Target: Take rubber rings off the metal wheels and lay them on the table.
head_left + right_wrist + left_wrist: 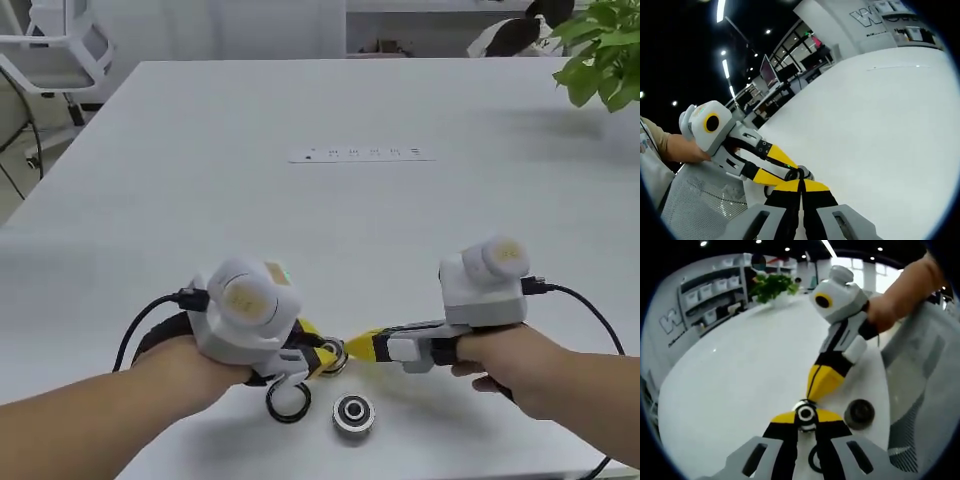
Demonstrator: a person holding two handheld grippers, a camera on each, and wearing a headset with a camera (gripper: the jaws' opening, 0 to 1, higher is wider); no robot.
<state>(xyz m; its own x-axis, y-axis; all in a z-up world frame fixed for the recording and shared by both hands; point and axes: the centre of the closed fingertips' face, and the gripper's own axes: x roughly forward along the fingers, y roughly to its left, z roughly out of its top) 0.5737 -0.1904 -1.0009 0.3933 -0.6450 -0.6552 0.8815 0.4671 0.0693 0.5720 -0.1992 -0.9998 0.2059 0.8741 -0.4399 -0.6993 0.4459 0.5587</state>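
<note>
Nearest, by the table's (300, 220) front edge, a loose wheel (353, 413) lies flat, just in front of the held wheel (805, 413). A black ring (269, 402) lies flat on the table, just left of the loose wheel and likewise in front of the held one, close under the left gripper (806, 417).

The held wheel sits off the table between the two grippers, which meet tip to tip. The left gripper's yellow jaws stand narrowly apart and clamp the wheel from both sides, its pale hub facing the left gripper view. The right gripper (801, 184) comes at the wheel from the opposite side. Its jaws are drawn together to a point with no gap showing, and that point touches the wheel's rim. Whether a ring is pinched between them cannot be told. A hand grips each tool just behind the wheel.

Beyond the held wheel the white top runs bare to a flush socket strip (362, 153). Farther off, to the right, is a leafy plant (600, 50).
</note>
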